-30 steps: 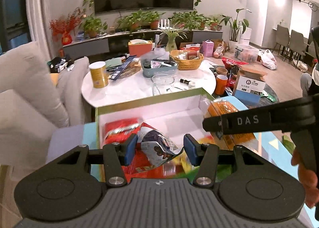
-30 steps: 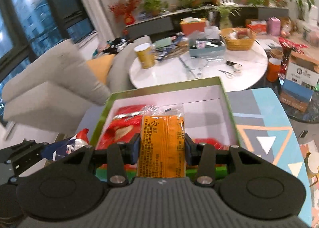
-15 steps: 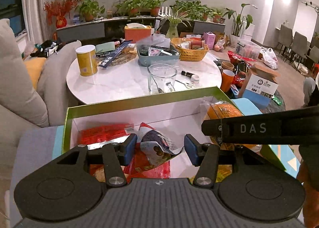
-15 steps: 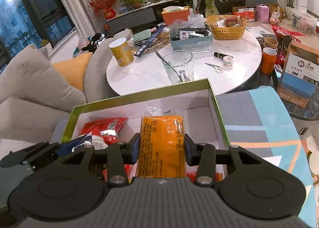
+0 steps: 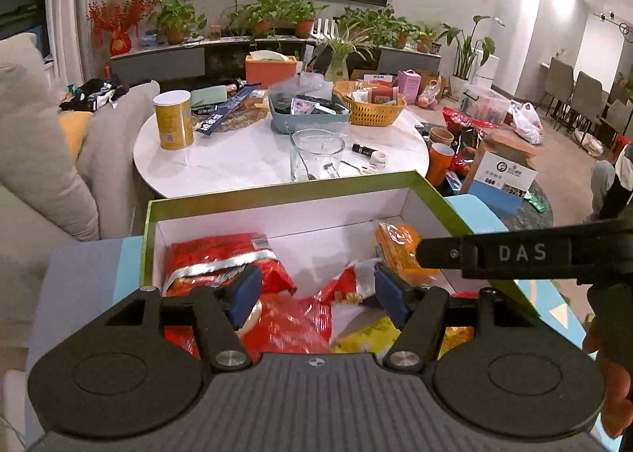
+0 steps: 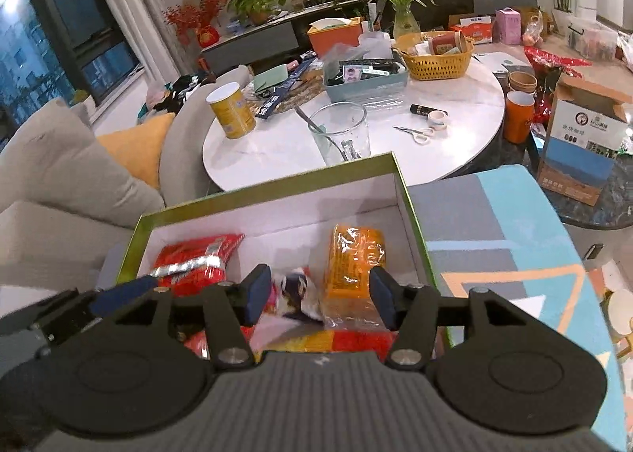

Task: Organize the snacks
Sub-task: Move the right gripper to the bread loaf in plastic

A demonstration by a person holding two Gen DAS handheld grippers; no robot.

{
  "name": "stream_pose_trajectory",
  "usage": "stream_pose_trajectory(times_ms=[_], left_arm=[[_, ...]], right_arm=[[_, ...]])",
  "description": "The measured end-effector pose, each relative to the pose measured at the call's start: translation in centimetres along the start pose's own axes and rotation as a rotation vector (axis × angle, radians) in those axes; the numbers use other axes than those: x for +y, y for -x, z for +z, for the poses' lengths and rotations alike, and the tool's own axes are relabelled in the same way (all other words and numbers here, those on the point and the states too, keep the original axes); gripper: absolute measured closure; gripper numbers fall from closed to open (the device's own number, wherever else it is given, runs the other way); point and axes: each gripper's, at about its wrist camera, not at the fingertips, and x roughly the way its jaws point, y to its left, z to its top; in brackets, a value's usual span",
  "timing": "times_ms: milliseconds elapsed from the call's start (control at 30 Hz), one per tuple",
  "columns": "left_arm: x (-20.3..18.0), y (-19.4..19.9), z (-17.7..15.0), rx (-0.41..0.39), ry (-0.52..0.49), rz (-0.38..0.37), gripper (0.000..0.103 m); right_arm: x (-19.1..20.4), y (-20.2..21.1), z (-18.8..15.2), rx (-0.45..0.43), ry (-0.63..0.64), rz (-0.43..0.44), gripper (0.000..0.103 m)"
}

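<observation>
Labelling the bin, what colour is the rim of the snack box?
Green, with white inner walls; the snack box rim shows best in the right wrist view.

One green box [image 6: 273, 190]. Inside: one orange packet [image 6: 354, 262], one red bag [image 6: 198, 258], one small crumpled packet [image 6: 296, 289]; more wrappers below, count unclear. Two grippers: left [image 5: 316, 293], right [image 6: 318, 295]. On round table [image 6: 277, 147]: one yellow can [image 6: 231, 109], one glass [image 6: 342, 129], one basket [image 6: 437, 56], one scissors [image 6: 415, 133].
</observation>
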Motion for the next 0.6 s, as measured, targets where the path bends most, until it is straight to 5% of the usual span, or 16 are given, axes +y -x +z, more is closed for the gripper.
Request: stream_pose_trajectory(times_ms=[367, 600], left_arm=[[-1.7, 6.9, -5.2, 0.02, -0.016, -0.018, 0.038], [-3.4, 10.1, -10.3, 0.074, -0.022, -0.086, 0.038]], right_arm=[[-1.6, 5.4, -5.4, 0.04, 0.082, -0.038, 0.018], [-3.6, 6.1, -9.8, 0.144, 0.054, -0.013, 0.018]])
